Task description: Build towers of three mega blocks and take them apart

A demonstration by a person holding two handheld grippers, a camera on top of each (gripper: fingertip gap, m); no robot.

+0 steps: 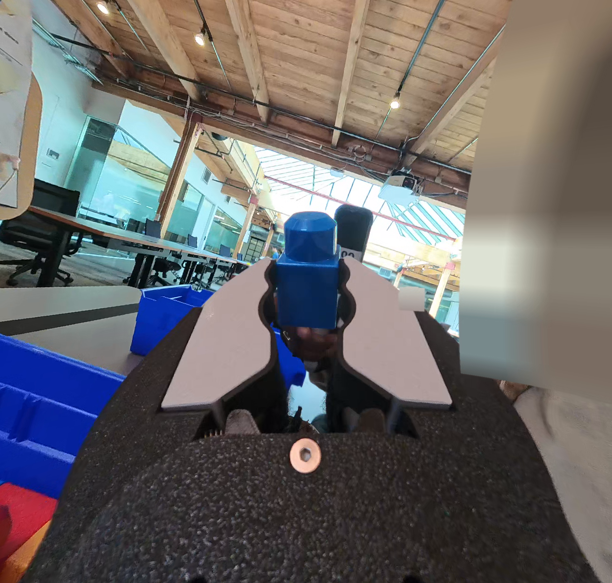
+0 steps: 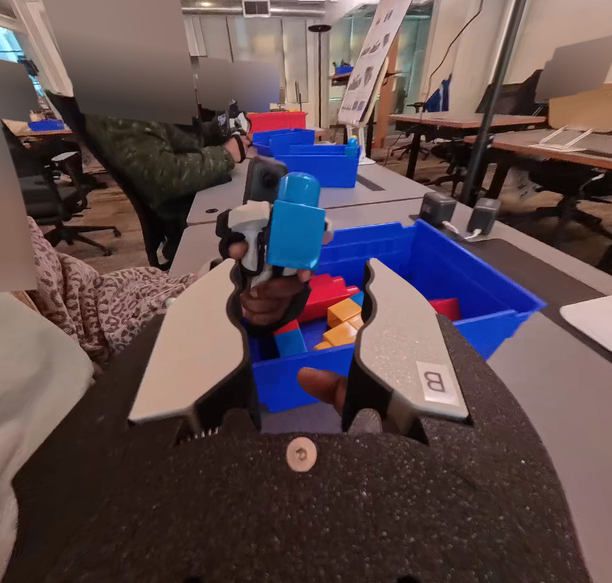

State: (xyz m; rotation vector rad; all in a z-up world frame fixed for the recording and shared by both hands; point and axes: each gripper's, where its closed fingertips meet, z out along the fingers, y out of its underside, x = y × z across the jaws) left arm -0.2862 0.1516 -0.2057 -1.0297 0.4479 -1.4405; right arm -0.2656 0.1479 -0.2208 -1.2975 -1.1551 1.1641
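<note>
Assembly looks barely begun: left gripper (image 1: 306,289) clamps one blue mega block (image 1: 306,292) aloft, while right gripper (image 2: 299,289), jaws spread and empty, probably must fetch another from the blue bin (image 2: 463,269).

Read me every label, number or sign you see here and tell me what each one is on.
I won't quote writing; these carry it.
White sticker on a finger of the right tongs.
White label on the black object behind the blue block.
Poster board: too small to read.

White sticker (image 2: 436,382), one letter, was on right gripper (image 2: 301,262) finger, before blue bin (image 2: 430,256); printed poster (image 2: 371,67) behind bin.
</note>
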